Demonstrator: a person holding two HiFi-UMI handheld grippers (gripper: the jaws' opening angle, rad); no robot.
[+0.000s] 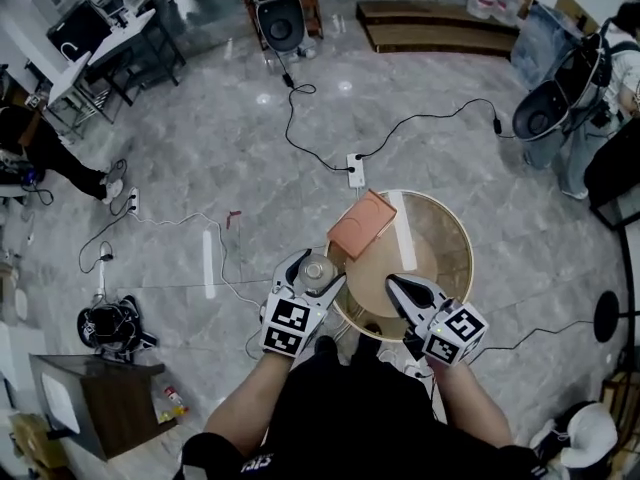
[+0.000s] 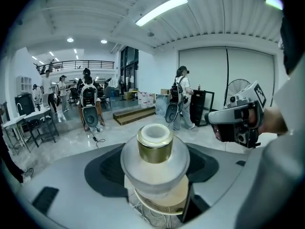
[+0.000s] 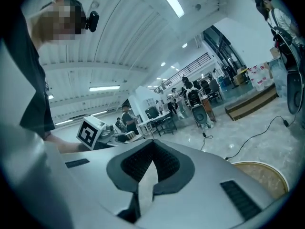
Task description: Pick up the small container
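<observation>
Left gripper point(image 1: 318, 267) clamps a small frosted-glass container with a gold neck point(image 2: 155, 154), held over the round wooden worktop's point(image 1: 450, 258) near-left edge. It is probably light, slippery and breakable, so grip the wide body. Right gripper point(image 1: 393, 284) is closed, empty.

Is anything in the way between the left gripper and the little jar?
No, nothing visible is in the way. The small container sits right between the jaws of the left hand-held gripper, and they are closed on its sides.
</observation>
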